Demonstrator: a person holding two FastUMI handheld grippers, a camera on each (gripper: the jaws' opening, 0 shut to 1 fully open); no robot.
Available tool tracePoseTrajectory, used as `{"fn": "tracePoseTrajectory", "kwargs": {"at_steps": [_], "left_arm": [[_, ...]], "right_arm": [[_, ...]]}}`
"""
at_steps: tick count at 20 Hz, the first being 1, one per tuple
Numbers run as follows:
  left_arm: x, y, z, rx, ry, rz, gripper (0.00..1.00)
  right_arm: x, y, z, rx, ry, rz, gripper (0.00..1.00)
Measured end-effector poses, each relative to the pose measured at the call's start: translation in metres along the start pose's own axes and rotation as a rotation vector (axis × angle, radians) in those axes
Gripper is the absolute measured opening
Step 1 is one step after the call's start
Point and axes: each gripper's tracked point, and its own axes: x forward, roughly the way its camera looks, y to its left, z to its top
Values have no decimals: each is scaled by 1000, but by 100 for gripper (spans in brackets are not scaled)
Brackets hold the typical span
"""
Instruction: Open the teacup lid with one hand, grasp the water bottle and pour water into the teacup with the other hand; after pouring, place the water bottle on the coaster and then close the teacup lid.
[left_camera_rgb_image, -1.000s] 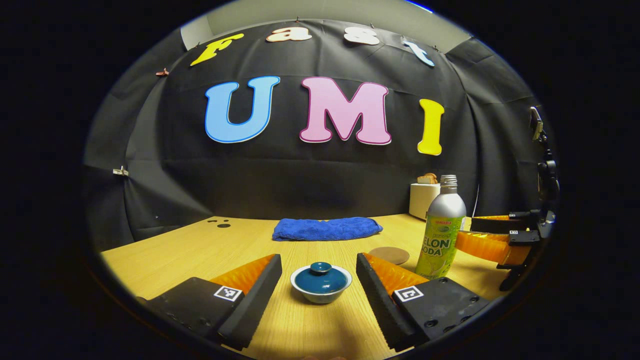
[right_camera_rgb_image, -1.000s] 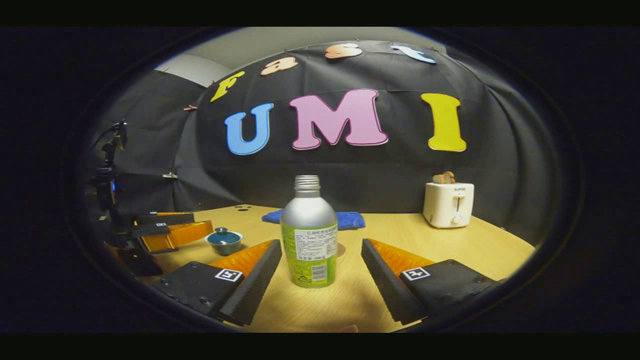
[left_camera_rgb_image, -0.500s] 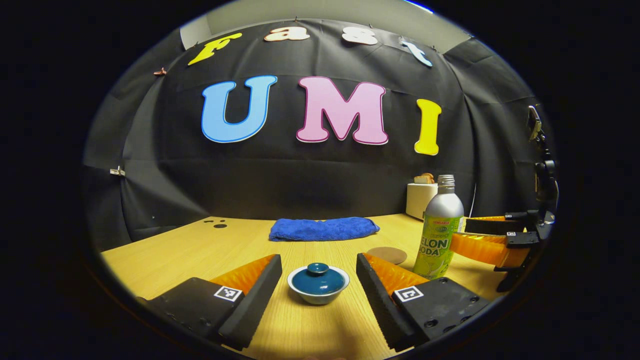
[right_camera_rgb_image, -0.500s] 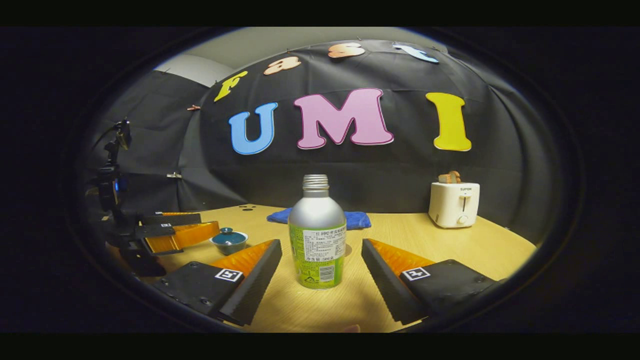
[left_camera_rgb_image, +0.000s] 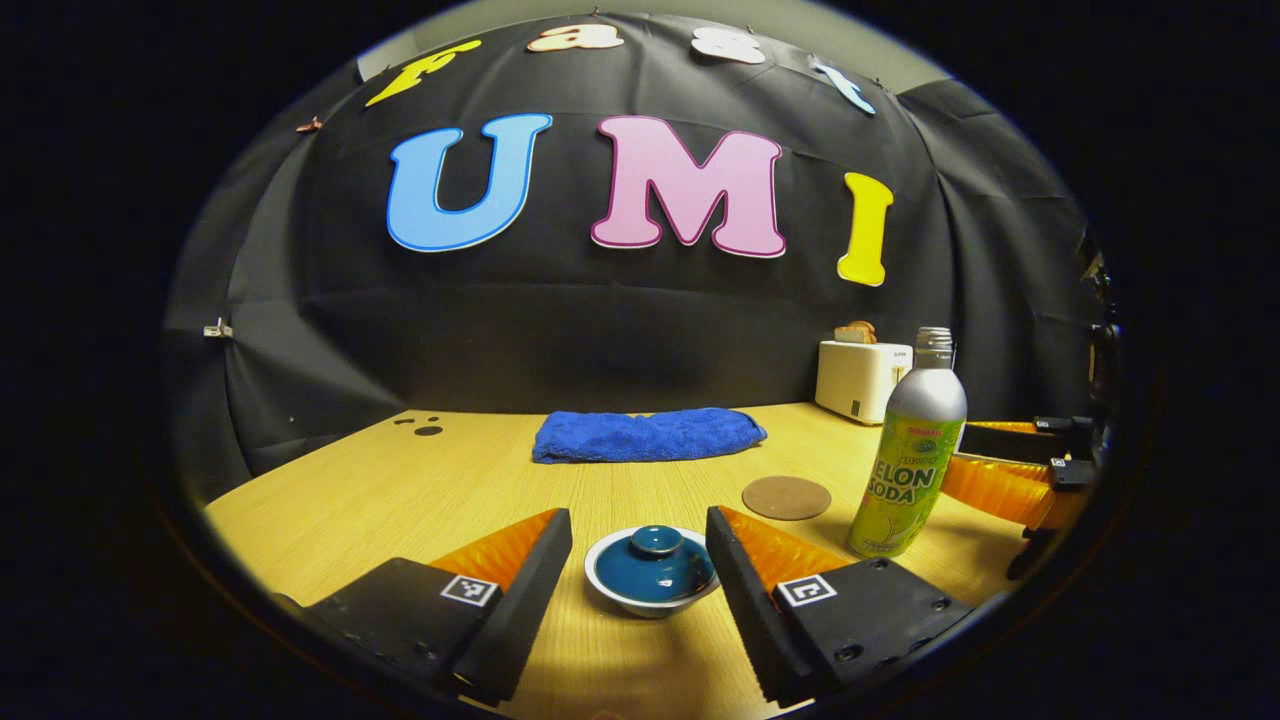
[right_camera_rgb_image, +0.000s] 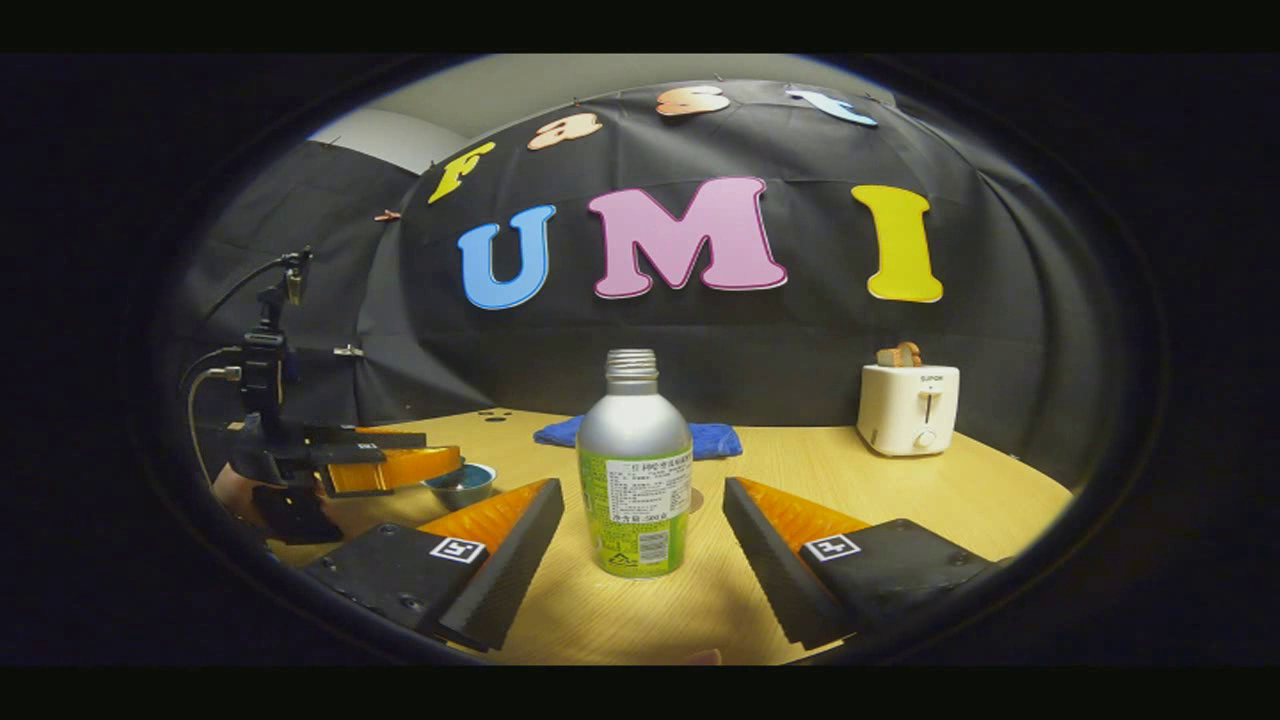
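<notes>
Black cloth hangs behind a pale wooden table (left_camera_rgb_image: 400, 490), and we look across that table from two low vantage points.

From the left gripper view, we see the left gripper (left_camera_rgb_image: 640, 580) spread wide, a finger on each side of the teacup (left_camera_rgb_image: 652, 572) without touching it. The teacup is a small white bowl sitting on the table, and its dark teal lid (left_camera_rgb_image: 655, 562) with a round knob rests on it, closed. Farther back and to the right lies a round brown coaster (left_camera_rgb_image: 786, 497), bare. Just right of the coaster stands the water bottle (left_camera_rgb_image: 908, 455), upright, silver above a green label, with no cap on its threaded neck. A folded blue towel (left_camera_rgb_image: 648, 435) lies near the wall, and a white toaster (left_camera_rgb_image: 862, 367) with bread in it sits at the far right corner.

From the right gripper view, we see the right gripper (right_camera_rgb_image: 643, 545) also opened wide, with the water bottle standing upright between its two fingers, clear of both. At the left of this view the other gripper sits low over the teacup, with part of a hand (right_camera_rgb_image: 232, 492) behind it.
</notes>
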Motion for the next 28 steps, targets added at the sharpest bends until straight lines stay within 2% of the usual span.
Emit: {"fn": "tracePoseTrajectory", "kwargs": {"at_steps": [3,8,12,13,15,16,19,20,24,28], "left_arm": [[6,-6,-1,36,19,-26,76],[15,-9,-3,68,34,-55,64],[18,-9,-6,87,51,-54,47],[18,-9,-7,93,56,-52,40],[18,-9,-8,101,61,-53,38],[19,-9,-8,104,63,-54,40],[19,-10,-7,114,60,-56,31],[18,-9,-7,113,55,-56,34],[16,-8,2,82,4,-49,32],[5,-5,30,45,-77,-25,31]], "right_arm": [[0,0,0,0,0,0,99],[0,0,0,0,0,-3,100],[0,-1,1,0,-1,-8,99],[0,-1,0,0,-1,-8,99],[0,-1,0,0,-1,-7,99],[0,-1,0,0,-1,-6,100],[0,-1,0,0,-1,-6,100],[0,-1,0,0,-1,-6,100],[0,2,0,2,-3,6,100],[5,8,0,2,0,23,100]]}}
